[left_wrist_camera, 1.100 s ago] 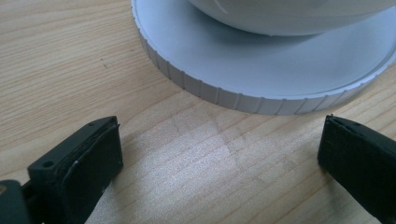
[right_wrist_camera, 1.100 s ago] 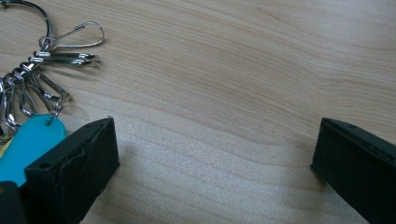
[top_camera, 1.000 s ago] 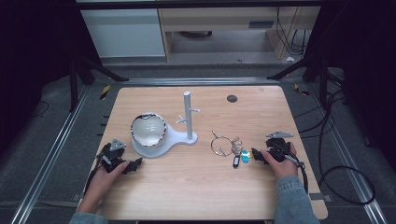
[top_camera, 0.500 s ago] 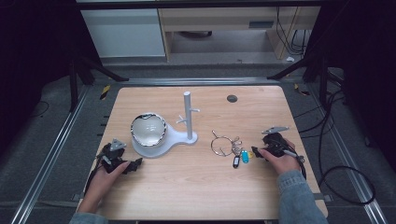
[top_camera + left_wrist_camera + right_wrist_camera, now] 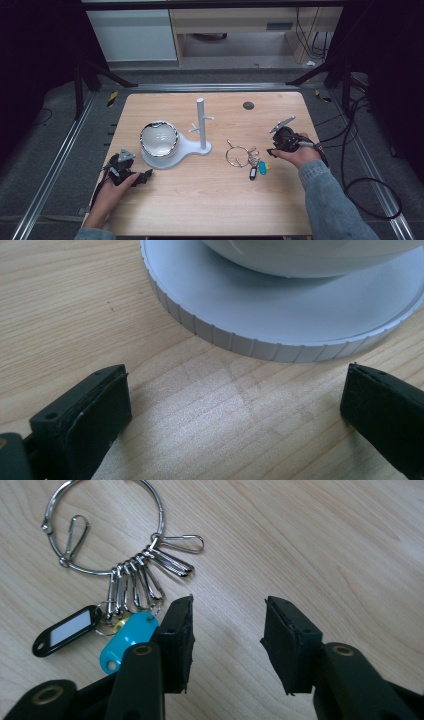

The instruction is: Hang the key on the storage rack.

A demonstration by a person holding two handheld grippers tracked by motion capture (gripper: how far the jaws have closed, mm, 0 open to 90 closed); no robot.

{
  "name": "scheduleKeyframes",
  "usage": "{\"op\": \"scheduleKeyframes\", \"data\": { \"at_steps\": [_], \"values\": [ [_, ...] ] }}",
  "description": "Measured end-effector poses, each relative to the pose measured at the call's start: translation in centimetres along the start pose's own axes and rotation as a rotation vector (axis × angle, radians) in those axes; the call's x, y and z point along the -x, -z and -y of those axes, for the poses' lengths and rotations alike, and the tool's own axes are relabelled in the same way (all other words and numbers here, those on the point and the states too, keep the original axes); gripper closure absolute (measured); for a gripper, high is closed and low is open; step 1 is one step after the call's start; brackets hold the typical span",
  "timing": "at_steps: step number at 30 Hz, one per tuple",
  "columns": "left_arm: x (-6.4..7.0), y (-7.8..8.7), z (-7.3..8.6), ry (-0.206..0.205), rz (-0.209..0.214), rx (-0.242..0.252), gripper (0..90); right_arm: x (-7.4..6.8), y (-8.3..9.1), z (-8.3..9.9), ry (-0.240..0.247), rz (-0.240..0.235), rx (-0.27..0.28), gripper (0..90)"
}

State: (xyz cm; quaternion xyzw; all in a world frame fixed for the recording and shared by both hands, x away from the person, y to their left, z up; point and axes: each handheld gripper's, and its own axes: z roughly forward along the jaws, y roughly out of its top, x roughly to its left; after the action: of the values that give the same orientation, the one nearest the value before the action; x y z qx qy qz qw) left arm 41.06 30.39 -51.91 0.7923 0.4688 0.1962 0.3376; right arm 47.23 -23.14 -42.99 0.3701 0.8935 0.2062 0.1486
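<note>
Right gripper, jaws spread and holding nothing, sits just right of the key ring; the blue tag touches its left jaw. Left gripper, jaws wide apart, faces the white stand's round base just ahead
</note>
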Motion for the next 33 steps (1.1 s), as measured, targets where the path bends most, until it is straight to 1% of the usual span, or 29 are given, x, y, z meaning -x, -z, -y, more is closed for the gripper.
{"op": "scheduleKeyframes", "data": {
  "at_steps": [3,6,7,10,11,12,13,14,15,16,17,21,22,23,24,26,27,28,29,30,33],
  "values": [
    [0.0,0.0,0.0,0.002,0.000,0.001,0.0,0.0,0.1,-0.9,0.029,-0.023,-0.025,64.2],
    [0.0,0.0,0.0,0.002,0.000,0.002,0.0,0.0,0.1,-1.4,0.043,-0.026,-0.039,66.8],
    [0.0,0.0,0.0,0.002,-0.001,0.002,0.0,-0.1,0.0,-1.9,0.057,-0.035,-0.053,69.5],
    [0.0,0.0,0.0,0.004,0.000,0.002,0.0,-0.2,0.0,-2.3,0.067,-0.045,-0.064,72.0],
    [0.0,0.0,0.0,0.002,0.000,0.000,0.0,-0.3,-0.1,-2.7,0.082,-0.055,-0.080,74.1],
    [0.0,0.0,0.0,0.004,0.000,0.001,0.0,-0.3,-0.1,-2.7,0.082,-0.055,-0.080,74.1],
    [0.0,0.0,0.0,0.002,0.000,0.000,0.0,-0.4,-0.3,-3.1,0.093,-0.062,-0.097,76.3],
    [0.0,0.0,0.0,0.002,0.000,0.000,0.0,-0.4,-0.3,-3.1,0.093,-0.062,-0.097,76.3],
    [0.0,0.0,0.0,0.002,0.000,0.000,0.0,-0.5,-0.5,-3.5,0.105,-0.074,-0.105,78.9],
    [0.0,0.0,0.0,0.002,0.000,0.000,0.0,-0.6,-0.6,-3.7,0.108,-0.083,-0.114,79.8],
    [0.0,0.0,0.0,0.002,0.000,0.000,0.0,-0.6,-0.6,-3.7,0.108,-0.083,-0.114,79.8],
    [0.0,0.0,0.0,0.002,0.000,0.002,0.0,-1.0,-1.8,-4.4,0.151,-0.095,-0.153,80.9],
    [0.0,0.0,0.0,0.002,0.000,0.002,0.0,-1.0,-1.8,-4.4,0.151,-0.095,-0.153,80.9],
    [0.0,0.0,0.0,0.002,0.000,0.002,0.0,-0.9,-2.0,-4.6,0.167,-0.095,-0.155,80.9],
    [0.0,0.0,0.0,0.002,0.000,0.002,0.0,-1.1,-2.5,-4.9,0.174,-0.101,-0.164,80.2],
    [0.0,0.0,0.0,0.002,0.000,0.002,0.0,-1.1,-2.7,-5.0,0.181,-0.103,-0.168,80.1],
    [0.0,0.0,0.0,0.002,0.000,0.002,0.0,-1.3,-3.2,-5.2,0.186,-0.111,-0.181,78.8],
    [0.0,0.0,0.0,0.002,0.000,0.002,0.0,-1.3,-3.2,-5.2,0.186,-0.111,-0.181,78.8],
    [0.0,0.0,0.0,0.002,0.000,0.002,0.0,-1.5,-3.6,-5.3,0.200,-0.115,-0.188,76.4],
    [0.0,0.0,0.0,0.002,0.000,0.002,0.0,-1.5,-3.8,-5.4,0.208,-0.114,-0.190,75.8],
    [0.0,0.0,0.0,0.001,0.000,0.002,0.0,-1.7,-4.3,-5.6,0.217,-0.118,-0.198,74.0]
  ]
}}
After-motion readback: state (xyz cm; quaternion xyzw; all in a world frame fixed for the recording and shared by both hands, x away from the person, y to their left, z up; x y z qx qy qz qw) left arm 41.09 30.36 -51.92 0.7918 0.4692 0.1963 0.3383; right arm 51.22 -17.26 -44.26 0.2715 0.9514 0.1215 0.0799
